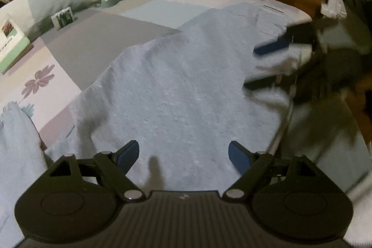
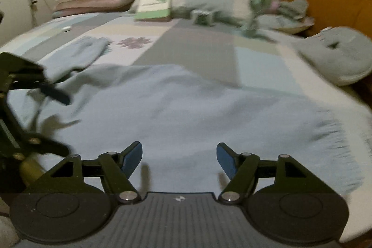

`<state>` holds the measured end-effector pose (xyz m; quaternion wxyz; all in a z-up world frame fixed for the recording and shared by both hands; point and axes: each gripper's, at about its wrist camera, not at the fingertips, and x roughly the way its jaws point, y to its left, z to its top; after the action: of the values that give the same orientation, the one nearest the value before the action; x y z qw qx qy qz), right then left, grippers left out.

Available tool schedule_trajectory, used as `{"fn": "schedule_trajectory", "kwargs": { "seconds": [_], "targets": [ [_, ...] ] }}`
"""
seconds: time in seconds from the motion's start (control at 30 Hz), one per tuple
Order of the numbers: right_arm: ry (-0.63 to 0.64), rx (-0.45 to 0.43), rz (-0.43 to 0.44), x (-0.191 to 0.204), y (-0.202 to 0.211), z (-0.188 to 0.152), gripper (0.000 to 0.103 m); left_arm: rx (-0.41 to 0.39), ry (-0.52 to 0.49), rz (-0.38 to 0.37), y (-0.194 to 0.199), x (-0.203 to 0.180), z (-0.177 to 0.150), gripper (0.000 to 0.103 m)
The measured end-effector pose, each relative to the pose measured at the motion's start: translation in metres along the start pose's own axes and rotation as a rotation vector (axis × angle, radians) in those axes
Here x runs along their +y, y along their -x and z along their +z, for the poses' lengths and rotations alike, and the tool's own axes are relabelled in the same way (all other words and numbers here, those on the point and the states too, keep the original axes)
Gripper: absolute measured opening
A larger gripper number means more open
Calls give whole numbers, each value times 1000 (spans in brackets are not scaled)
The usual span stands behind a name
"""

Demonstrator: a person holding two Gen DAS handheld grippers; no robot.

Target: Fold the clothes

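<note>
Both black two-finger grippers — left gripper (image 1: 183, 155), right gripper (image 2: 179, 156) — hover with blue-padded jaws spread, gripping nothing, over the pale blue fringed knit cloth (image 1: 181, 85) lying flat (slightly rumpled) on the patchwork-quilted bed (image 2: 186, 50).

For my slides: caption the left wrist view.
Open left gripper above a light blue garment spread on the bed.

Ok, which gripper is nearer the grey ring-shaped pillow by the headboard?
Right. The right gripper is over the end of the blue cloth toward the grey pillow; the left gripper is over the opposite end, farther away.
</note>
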<state>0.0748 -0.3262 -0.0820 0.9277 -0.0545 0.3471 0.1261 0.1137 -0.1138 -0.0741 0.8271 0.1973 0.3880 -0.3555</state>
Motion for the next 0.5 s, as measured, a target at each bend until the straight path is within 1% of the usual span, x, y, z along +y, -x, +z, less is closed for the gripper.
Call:
{"fn": "schedule_trajectory", "kwargs": {
  "seconds": [0.07, 0.1, 0.13, 0.2, 0.27, 0.33, 0.37, 0.43, 0.47, 0.5],
  "targets": [
    [0, 49, -21, 8, -11, -8, 75, 23, 18, 15, -12, -1, -4, 84],
    [-7, 56, -34, 8, -10, -15, 76, 72, 38, 28, -19, -2, -10, 85],
    [-16, 59, -43, 8, -8, -22, 77, 65, 64, 28, -15, 0, -18, 86],
    [-49, 39, -21, 0, 4, -30, 78, 52, 115, 27, -7, 3, -35, 89],
    [-50, 38, -10, -7, 15, -29, 78, 67, 88, 22, -4, 4, -36, 90],
    [-56, 32, -9, -16, 26, -25, 78, 63, 57, 45, 0, 5, -29, 90],
    [-71, 4, -34, -27, 31, -21, 78, 60, 41, 58, 2, 5, -25, 90],
    [-105, -50, -91, -48, 40, -13, 79, 0, 14, 91, 9, 5, -15, 90],
    [-130, -57, -142, -62, 40, -10, 79, -17, 17, 108, 7, 10, -8, 90],
    [-154, -51, -174, -76, 36, -9, 79, -29, 28, 118, 3, 16, -3, 90]
  ]
}}
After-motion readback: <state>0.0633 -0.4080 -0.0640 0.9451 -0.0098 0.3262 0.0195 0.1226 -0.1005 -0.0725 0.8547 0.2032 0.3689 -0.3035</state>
